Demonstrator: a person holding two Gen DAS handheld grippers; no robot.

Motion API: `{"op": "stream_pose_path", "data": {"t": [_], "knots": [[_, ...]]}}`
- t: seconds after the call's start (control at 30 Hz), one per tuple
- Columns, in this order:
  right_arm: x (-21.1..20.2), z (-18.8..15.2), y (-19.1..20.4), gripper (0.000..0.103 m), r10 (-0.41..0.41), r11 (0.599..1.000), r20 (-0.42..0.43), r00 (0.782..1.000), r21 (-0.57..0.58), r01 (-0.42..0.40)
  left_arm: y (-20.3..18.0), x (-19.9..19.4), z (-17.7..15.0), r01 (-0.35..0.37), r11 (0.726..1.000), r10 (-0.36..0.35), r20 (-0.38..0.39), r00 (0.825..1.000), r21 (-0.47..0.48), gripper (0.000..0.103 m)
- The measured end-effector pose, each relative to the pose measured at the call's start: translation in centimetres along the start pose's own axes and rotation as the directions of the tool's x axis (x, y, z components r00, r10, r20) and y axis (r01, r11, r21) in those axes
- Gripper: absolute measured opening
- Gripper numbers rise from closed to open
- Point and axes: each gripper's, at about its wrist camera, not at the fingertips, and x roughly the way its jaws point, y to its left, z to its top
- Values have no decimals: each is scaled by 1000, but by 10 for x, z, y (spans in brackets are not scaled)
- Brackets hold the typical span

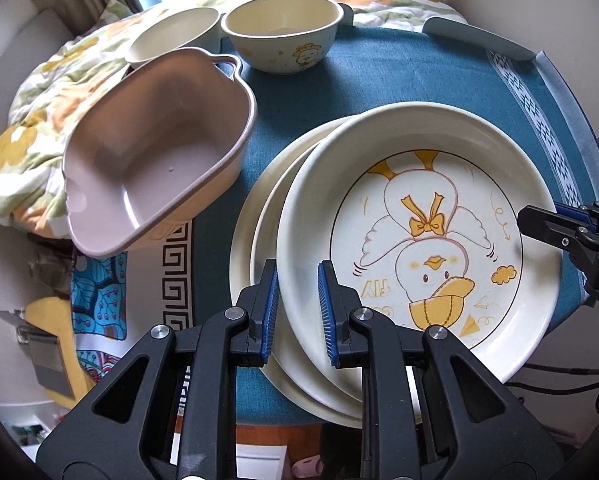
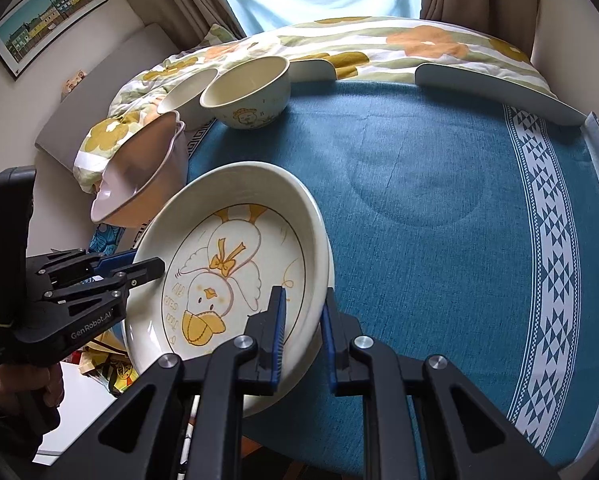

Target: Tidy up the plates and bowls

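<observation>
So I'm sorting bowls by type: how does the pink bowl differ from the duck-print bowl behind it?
The pink bowl is squarish with a loop handle and plain; the duck-print bowl is round, cream, with a cartoon outside. The pink bowl sits tilted, the duck-print bowl upright. Both are empty.
</observation>
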Motion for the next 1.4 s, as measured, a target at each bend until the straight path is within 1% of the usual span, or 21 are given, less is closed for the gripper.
{"op": "stream_pose_path", "data": {"t": [0.13, 0.33, 0.5, 0.63, 0.77, 0.97, 1.03, 1.13, 1.17, 1.3, 1.4], "knots": [[-1, 1, 0, 16, -8, 1000, 6, 1000, -6, 8, -3, -1, -3, -21, 1000, 20, 15, 1000, 21, 17], [-1, 2, 5, 16, -43, 998, 3, 999, -52, 43, -7, -3, -5, -43, 998, 42, 24, 999, 37, 17], [1, 2, 4, 16, -44, 998, -3, 999, -53, 43, -11, -6, -6, -72, 996, 71, 31, 997, 60, 17], [3, 3, 5, 16, -45, 998, -15, 999, -53, 45, -17, -8, -7, -117, 989, 113, 40, 993, 88, 17], [4, 4, 5, 16, -50, 997, -21, 999, -60, 49, -16, -9, -8, -119, 989, 116, 39, 992, 89, 17], [5, 4, 7, 16, -62, 995, -24, 998, -75, 60, -20, -10, -9, -152, 982, 149, 40, 988, 113, 17], [5, 4, 7, 16, -63, 995, -26, 998, -78, 61, -22, -10, -10, -169, 977, 165, 41, 985, 128, 17], [7, 4, 7, 15, -58, 995, -37, 998, -77, 56, -29, -13, -10, -225, 960, 215, 73, 974, 166, 17], [9, 4, 7, 15, -61, 995, -42, 997, -77, 58, -29, -14, -10, -231, 958, 221, 79, 972, 168, 17], [10, 2, 6, 16, -65, 995, -41, 997, -73, 62, -22, -15, -7, -207, 967, 198, 77, 977, 150, 17], [10, 2, 7, 16, -71, 994, -42, 997, -83, 67, -22, -14, -6, -206, 967, 196, 76, 978, 149, 17]]}}
